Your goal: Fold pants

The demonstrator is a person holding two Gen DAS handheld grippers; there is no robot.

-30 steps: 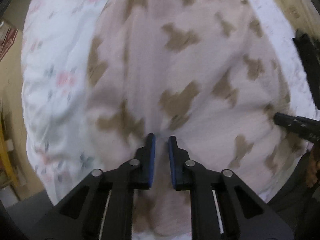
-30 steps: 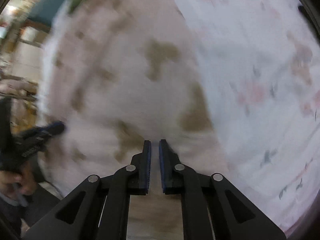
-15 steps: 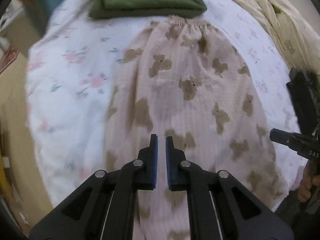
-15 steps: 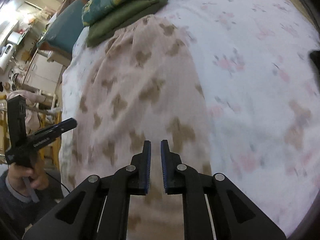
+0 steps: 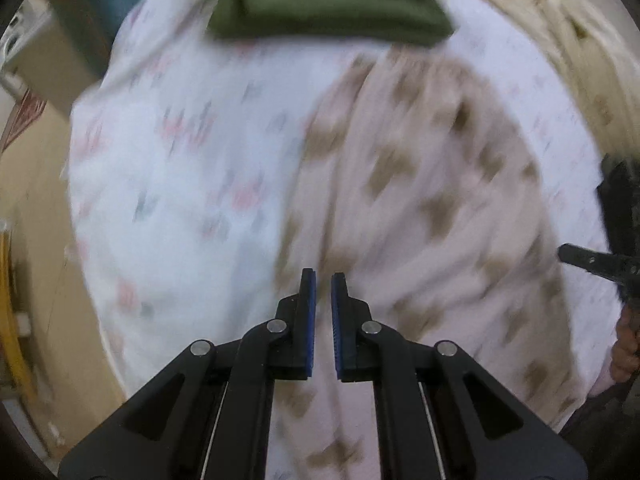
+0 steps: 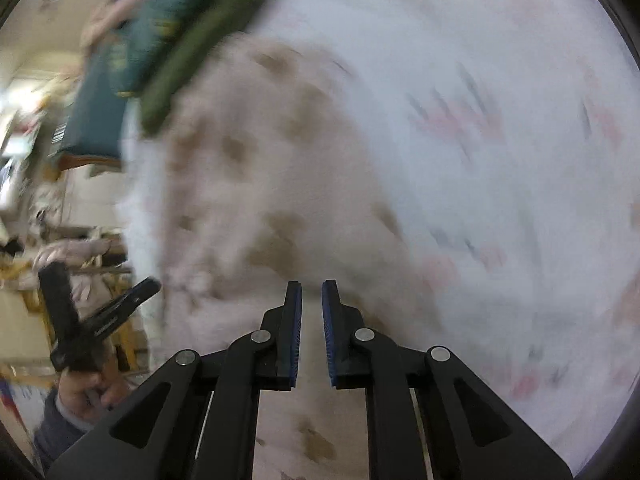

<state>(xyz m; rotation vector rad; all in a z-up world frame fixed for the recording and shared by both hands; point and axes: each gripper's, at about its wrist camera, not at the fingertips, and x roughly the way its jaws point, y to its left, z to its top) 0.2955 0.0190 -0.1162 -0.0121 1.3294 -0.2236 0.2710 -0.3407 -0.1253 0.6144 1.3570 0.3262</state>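
While both views smear with blur, the left tongs (image 5: 323,280) sit nearest the lens, blue pads all but together, nothing pinched between them. They hang over the pale pink pants (image 5: 420,200), right above the garment's left edge. Over on the other side, the right tongs (image 6: 312,286) show a thin slit between the pads, and nothing in that slit either; they hover above the right edge of the same cloth. Each tool peeks into the other's view at the border, gripped by a hand (image 6: 92,388) in a dark sleeve.

Under the tongs, the pants are spread out flat and lengthwise on the bed, brown patches scattered all over the pink, wrinkles showing toward the near end. On both sides of them lies the white floral sheet (image 5: 180,180), pink and grey sprigs, too blurred to read closely.

Further up, the far end of the pants stops just short of a folded olive-green garment (image 5: 332,16), with a teal patterned piece (image 6: 152,36) stacked on top. Cream bedding (image 5: 560,20) is bunched at the far right corner.
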